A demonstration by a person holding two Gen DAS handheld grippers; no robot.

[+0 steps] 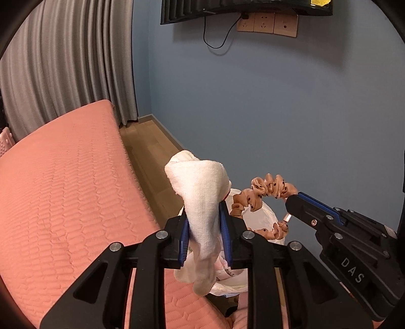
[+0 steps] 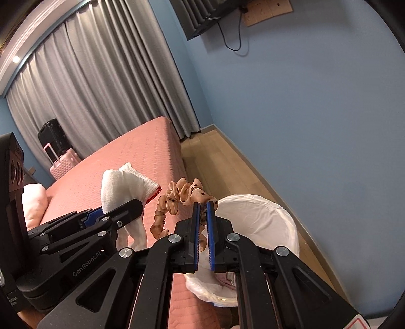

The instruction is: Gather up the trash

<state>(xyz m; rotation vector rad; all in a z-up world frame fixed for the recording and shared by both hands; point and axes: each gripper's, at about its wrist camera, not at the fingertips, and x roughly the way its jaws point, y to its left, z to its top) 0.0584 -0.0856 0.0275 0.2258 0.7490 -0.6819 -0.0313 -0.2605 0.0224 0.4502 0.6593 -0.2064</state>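
L gripper (image 1: 205, 227): clamps white cloth (image 1: 202, 200) – frame centre
R gripper (image 2: 202, 217): pinches scrunchie (image 2: 182, 194) – above bin (image 2: 265, 210)

A blue wall (image 1: 278, 106) meets a wooden floor (image 2: 227, 162). Grey curtains (image 2: 106, 96) hang floor-length behind a bed with a quilted pink cover (image 1: 63, 182). A pink suitcase (image 2: 62, 162) and a black one (image 2: 52, 135) stand by the curtains. A ceiling spotlight (image 2: 16, 59) glows.

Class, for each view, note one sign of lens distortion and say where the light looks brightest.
Left wrist view: the TV's lower edge bows, dark corners ring the picture; light falls evenly on the wall. Right wrist view: the curtain rail curves; a ceiling spot glares top left.
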